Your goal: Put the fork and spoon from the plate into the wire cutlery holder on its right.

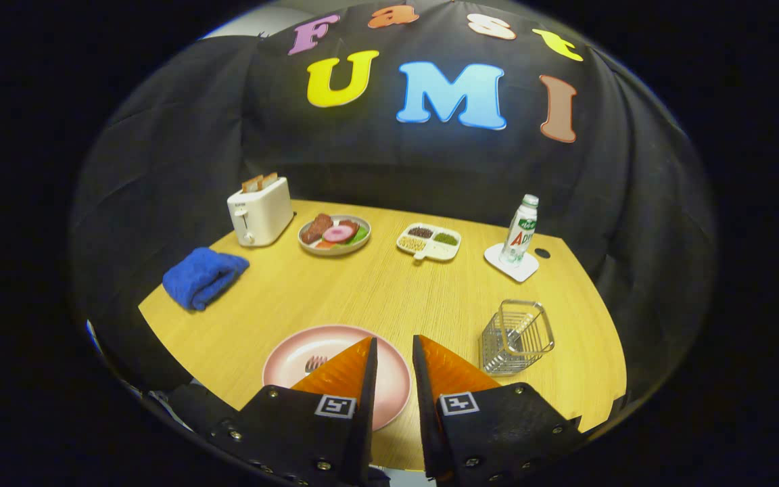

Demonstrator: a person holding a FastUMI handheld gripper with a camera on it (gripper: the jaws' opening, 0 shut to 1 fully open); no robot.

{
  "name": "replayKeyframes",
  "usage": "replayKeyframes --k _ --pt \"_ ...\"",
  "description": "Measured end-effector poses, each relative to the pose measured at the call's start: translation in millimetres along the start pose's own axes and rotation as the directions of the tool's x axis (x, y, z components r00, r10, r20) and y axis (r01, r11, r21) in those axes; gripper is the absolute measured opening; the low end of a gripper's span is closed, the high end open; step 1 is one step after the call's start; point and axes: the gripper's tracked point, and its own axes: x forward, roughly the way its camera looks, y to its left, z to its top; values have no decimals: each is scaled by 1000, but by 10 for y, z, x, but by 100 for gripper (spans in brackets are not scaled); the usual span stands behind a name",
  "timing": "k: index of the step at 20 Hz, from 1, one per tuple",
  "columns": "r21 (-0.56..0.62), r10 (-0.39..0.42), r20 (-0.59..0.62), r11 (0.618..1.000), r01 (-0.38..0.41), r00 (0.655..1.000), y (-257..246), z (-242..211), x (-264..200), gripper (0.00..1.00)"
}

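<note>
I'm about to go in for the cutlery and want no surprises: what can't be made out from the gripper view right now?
- Spoon: not made out; the gripper, fingers slightly apart, covers much of the pink plate.
- Fork: only its tines show beside the left finger; the handle is hidden behind it.
- Wire cutlery holder: too small to tell whether anything lies inside.
- Plate's near rim: hidden by the gripper body.

On my gripper (395, 345) I note two wedge-shaped fingers (342, 370) of translucent orange, tapering to narrow tips. Each is mounted on a matte black angular block. Each block carries one small square black-and-white marker on its upper face. Silver screw heads are set along the blocks' outer and lower edges. I see no cables.
</note>
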Motion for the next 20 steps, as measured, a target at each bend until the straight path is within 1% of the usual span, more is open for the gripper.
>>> replayKeyframes --k 3,4,10,14,16,17,18,19,20 --pt "-11 60 -134 998 -62 989 140 -397 131 31" --pt "-16 68 -165 997 -71 984 161 -504 165 31" --pt "-18 120 -308 991 -132 944 331 -922 350 31" --pt "-35 106 -373 991 -128 922 323 -1108 432 31" --pt "-31 111 -382 991 -133 917 342 -1120 451 31" --pt "-44 93 -386 992 -119 918 302 -1094 444 31" --pt "-42 89 -395 993 -114 915 301 -1144 492 22" --pt "-28 108 -408 991 -130 907 332 -1179 486 13" --pt "-8 122 -421 990 -138 899 365 -1197 485 14"
